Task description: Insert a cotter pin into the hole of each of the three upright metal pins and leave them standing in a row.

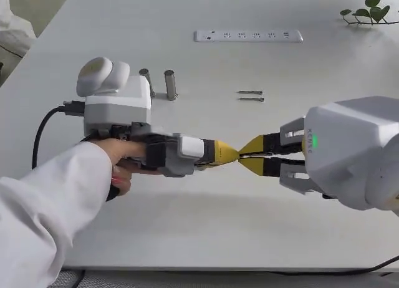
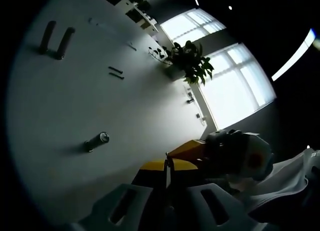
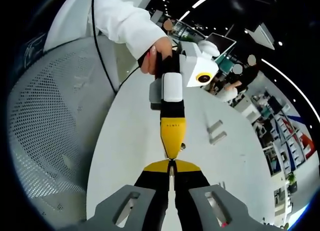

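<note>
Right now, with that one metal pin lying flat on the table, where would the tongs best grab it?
Probably mid-shaft, coming from above and closing across its length. The metal pin lies on its side on the table, apart from everything else, so both round flanks are open, and a middle grip should keep it balanced.

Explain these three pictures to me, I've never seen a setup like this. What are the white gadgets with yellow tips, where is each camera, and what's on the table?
A person holds two hand tools, each a two-jaw gripper with yellow tips. The head view comes from a headset camera looking down at the white table. The two round pictures come from cameras riding on the grippers. The left gripper and right gripper meet tip to tip, jaws pinched; anything between them is too small to tell. On the table are two upright metal pins, a third pin lying down, two cotter pins and a power strip.
</note>
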